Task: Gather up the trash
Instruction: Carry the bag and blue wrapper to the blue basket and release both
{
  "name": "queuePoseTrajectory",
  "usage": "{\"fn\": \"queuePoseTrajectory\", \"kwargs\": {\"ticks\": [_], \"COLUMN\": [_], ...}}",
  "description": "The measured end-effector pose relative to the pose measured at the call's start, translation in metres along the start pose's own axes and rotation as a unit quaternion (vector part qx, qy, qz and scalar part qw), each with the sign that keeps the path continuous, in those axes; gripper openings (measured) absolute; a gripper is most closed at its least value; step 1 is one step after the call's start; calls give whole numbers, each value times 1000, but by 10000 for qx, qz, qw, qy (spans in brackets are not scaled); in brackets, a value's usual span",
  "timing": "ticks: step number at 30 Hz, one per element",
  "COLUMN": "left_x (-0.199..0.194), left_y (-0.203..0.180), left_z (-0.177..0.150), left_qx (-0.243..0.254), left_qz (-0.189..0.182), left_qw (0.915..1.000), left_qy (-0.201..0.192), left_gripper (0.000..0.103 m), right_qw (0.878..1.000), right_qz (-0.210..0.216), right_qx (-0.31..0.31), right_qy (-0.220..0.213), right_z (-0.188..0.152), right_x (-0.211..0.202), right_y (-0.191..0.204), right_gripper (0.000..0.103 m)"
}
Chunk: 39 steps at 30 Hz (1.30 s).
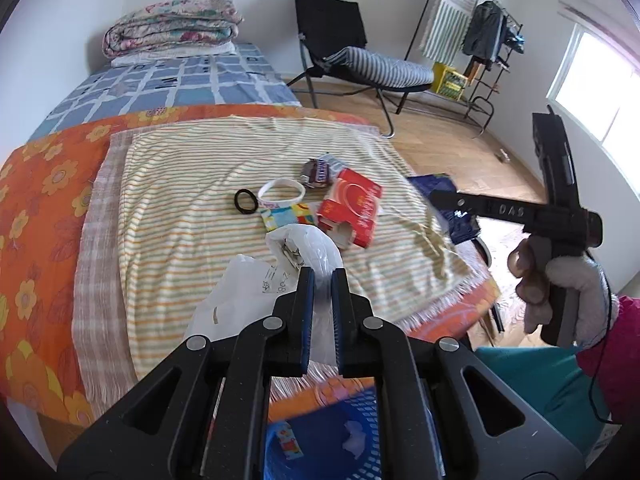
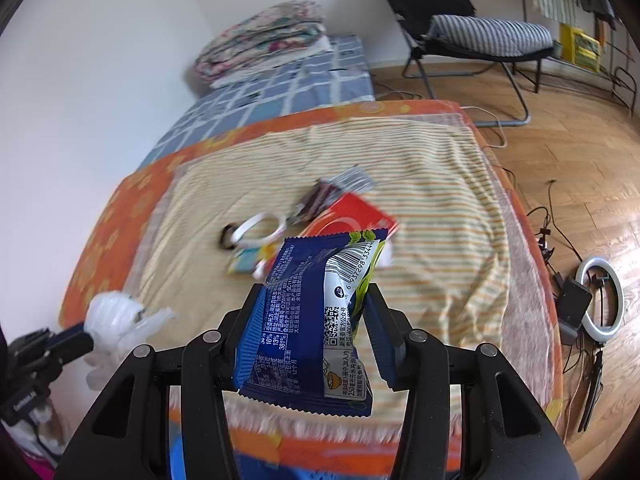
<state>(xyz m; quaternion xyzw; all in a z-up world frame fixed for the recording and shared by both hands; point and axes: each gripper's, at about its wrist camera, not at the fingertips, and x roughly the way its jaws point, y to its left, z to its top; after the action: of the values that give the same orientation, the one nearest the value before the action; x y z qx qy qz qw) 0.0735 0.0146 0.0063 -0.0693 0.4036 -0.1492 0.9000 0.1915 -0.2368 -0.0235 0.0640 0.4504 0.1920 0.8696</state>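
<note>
My left gripper is shut on a crumpled white plastic bag, lifted above the near edge of the striped cloth. My right gripper is shut on a blue snack packet, also held above the cloth. In the left wrist view the right gripper shows at the right, in a gloved hand. On the cloth lie a red box, a brown candy wrapper, a white ring, a black hair tie and a colourful wrapper. A blue basket sits below the bed edge.
A folded quilt lies at the far end of the bed. A black folding chair and a drying rack stand on the wooden floor beyond. A ring light and cables lie on the floor to the right.
</note>
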Motion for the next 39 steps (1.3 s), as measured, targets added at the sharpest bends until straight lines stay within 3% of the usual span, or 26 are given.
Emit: {"fn": "queuePoseTrajectory", "kwargs": {"ticks": [7,21,31,39], "left_x": [-32,-43,-40,-33], "left_y": [-17,-40,-42,-45], "left_z": [-33,-103,-128,-139], "left_qx": [29,133,123,223], "left_qz": [-191,-332,-357,-306], "left_qw": [9998,9986,9973,9960], "left_qy": [-52,393,633,812], "left_gripper": [7,7,7,7], "right_qw": [9988,9956,9917,9891], "right_qz": [215,438,406,378], "right_qx": [-430,-725,-963,-1048], "right_qy": [-10,402,754,958], "right_z": [-44,-130,-176,-193], "right_x": [-29,-48,-43,-37], "right_y": [37,61,71,75], "right_gripper": [47,47,47,48]}}
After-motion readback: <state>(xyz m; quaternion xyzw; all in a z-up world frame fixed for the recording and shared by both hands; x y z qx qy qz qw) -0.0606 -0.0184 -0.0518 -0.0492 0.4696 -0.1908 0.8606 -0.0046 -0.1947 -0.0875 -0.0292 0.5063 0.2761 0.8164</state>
